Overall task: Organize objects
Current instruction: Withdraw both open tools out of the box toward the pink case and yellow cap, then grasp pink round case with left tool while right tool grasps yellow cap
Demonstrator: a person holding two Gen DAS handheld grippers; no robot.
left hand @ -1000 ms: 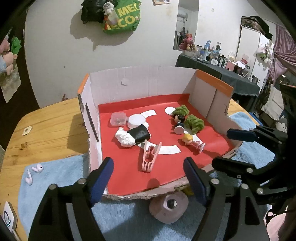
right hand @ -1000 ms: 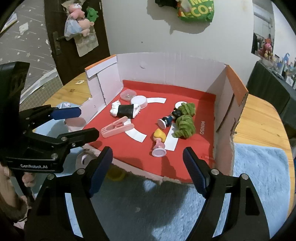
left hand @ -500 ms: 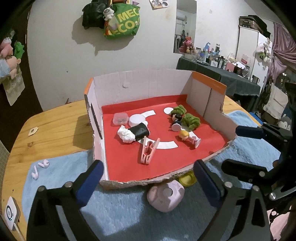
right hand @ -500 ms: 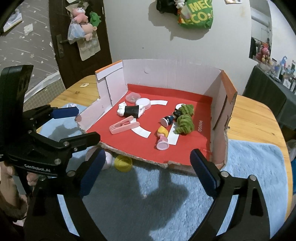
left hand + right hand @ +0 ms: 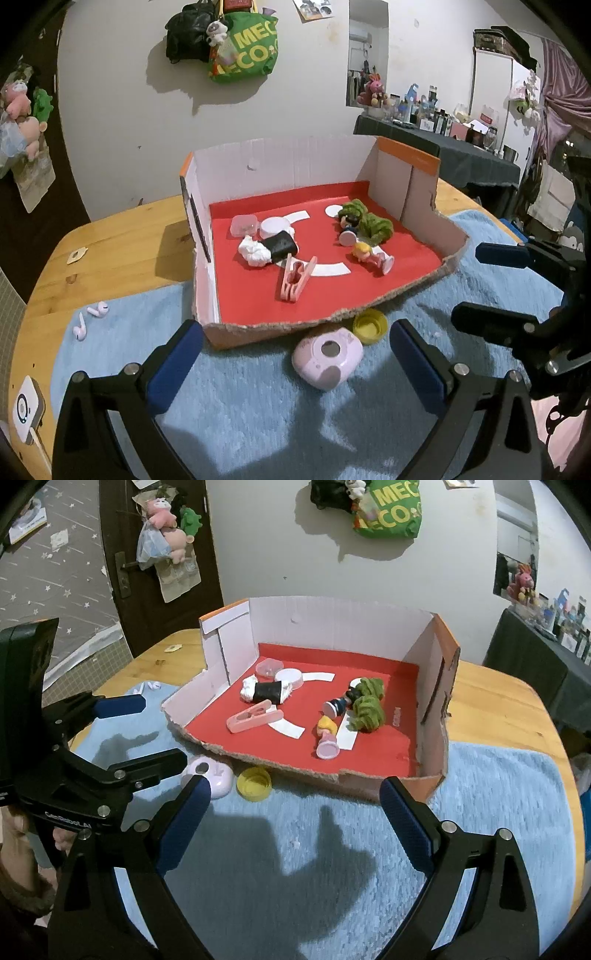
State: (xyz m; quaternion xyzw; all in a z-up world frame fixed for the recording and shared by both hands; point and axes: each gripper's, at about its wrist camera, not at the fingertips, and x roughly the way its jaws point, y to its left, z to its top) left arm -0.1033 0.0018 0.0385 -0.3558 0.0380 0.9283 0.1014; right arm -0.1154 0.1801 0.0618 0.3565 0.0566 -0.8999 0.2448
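Holding both grippers over the blue mat (image 5: 240, 413), pointed at the box (image 5: 417, 192). L gripper (image 5: 295, 363): jaws opening, wide apart, nothing between pads. R gripper (image 5: 295, 814): jaws wide apart, empty too. Pink case (image 5: 327, 358) sits on mat just ahead of L gripper, betw its fingers, not touched. Yellow cap (image 5: 370, 326) just beyond it, at box's torn front edge. Inside box, further ahead: pink clip (image 5: 295, 280), black/white roll (image 5: 267, 249), green plush (image 5: 365, 221), 2 small figures (image 5: 371, 254). Earbuds (image 5: 90, 319) on mat far to L gripper's left.
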